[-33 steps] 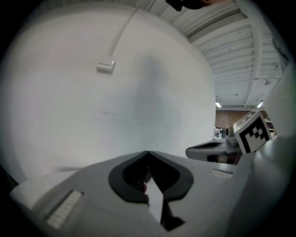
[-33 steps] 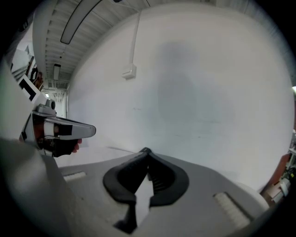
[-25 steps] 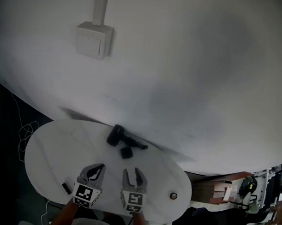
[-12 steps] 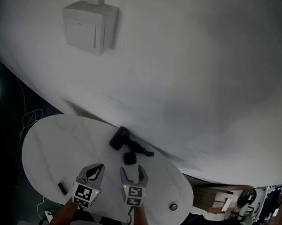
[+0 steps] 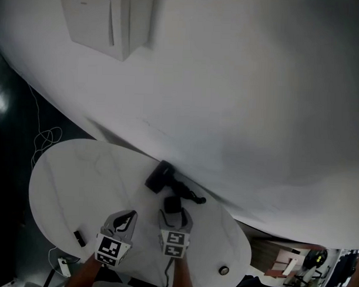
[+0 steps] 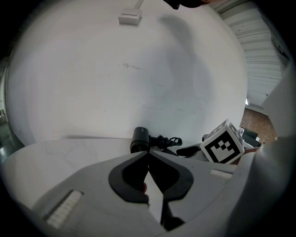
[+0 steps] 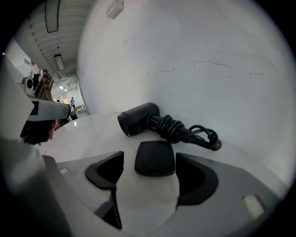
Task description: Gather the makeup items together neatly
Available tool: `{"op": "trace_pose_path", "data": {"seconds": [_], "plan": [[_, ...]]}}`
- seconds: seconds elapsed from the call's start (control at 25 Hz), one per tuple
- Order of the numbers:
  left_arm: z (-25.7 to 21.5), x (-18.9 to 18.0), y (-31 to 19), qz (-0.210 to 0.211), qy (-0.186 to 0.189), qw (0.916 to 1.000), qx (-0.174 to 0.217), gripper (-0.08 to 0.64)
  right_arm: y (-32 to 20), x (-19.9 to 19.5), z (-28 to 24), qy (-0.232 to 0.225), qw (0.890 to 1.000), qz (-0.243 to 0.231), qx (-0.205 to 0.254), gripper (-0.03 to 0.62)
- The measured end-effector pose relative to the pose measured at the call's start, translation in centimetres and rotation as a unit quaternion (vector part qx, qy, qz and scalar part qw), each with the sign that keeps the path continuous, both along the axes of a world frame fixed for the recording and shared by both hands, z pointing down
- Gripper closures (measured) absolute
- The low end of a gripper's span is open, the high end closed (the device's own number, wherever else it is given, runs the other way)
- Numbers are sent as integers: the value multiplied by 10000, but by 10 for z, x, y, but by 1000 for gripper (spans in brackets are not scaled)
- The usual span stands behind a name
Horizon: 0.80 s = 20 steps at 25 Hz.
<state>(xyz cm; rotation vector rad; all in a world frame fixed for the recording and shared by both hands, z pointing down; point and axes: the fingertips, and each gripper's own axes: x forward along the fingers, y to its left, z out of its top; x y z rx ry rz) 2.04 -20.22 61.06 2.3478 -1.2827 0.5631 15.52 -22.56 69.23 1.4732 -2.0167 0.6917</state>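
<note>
On the white oval table (image 5: 66,183) a black square compact (image 5: 172,203) lies flat, just in front of a black cylindrical device (image 5: 159,176) with a coiled cord (image 5: 190,194). My right gripper (image 5: 176,213) is low over the table. Its jaws have just been opening, and the compact (image 7: 155,158) now lies between the wide pads, which stand apart from it. My right gripper (image 7: 149,163) points at the device (image 7: 138,119). My left gripper (image 5: 129,216) is beside it on the left, with its tips together (image 6: 149,152) and nothing seen in them.
A small black item (image 5: 79,237) lies near the table's front left edge, and a small round item (image 5: 223,270) sits at the front right. A white wall with a mounted box (image 5: 104,19) rises right behind the table. The dark floor at the left holds a loose cable (image 5: 44,144).
Both grippers have moved forward and down toward the black items. The right gripper's jaws now sit on either side of the compact, which lay ahead of them before.
</note>
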Motion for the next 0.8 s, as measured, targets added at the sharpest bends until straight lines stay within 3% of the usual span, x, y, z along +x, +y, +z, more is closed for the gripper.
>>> {"op": "trace_pose_path", "data": {"seconds": [0.8], "plan": [[15,-3,-5,-58,17,9999,-161,549,-10,2,16,61,9997,-69,-205,281]]}}
